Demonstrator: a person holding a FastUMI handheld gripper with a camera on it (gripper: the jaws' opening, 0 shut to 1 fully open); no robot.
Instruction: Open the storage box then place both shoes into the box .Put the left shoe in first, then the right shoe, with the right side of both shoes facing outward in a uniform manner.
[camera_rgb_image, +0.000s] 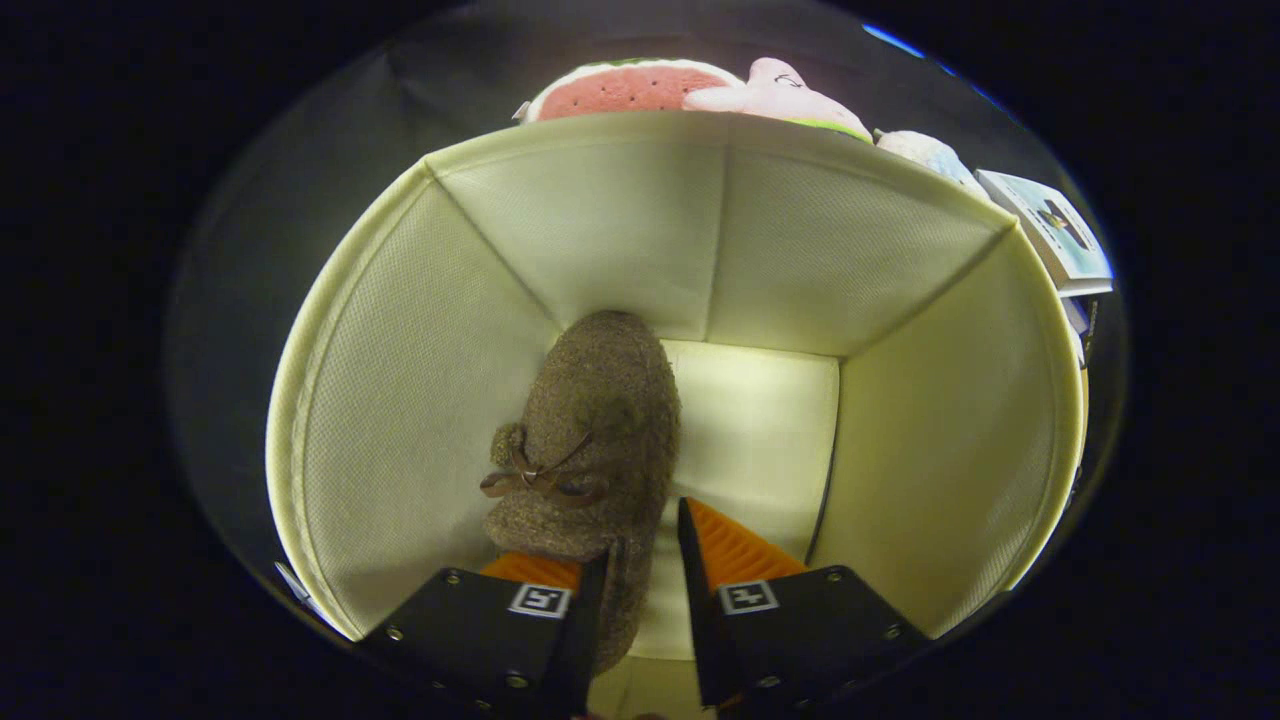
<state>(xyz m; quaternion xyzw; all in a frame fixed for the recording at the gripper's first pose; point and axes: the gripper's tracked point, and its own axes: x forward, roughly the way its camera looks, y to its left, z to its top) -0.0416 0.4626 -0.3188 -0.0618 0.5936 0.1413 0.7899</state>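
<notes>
I look down into an open cream fabric storage box. One brown fuzzy shoe with a small bow lies on the box floor along the left wall, toe toward the far wall. My gripper hangs over the shoe's heel end. The heel-side edge of the shoe runs down between the two fingers. It lies against the left finger, and a thin strip of cream floor shows between it and the right finger. The fingers stand slightly apart and do not press on the shoe together.
The box floor to the right of the shoe is bare. Beyond the far wall sit a watermelon plush and a pink plush. A booklet lies beyond the right corner.
</notes>
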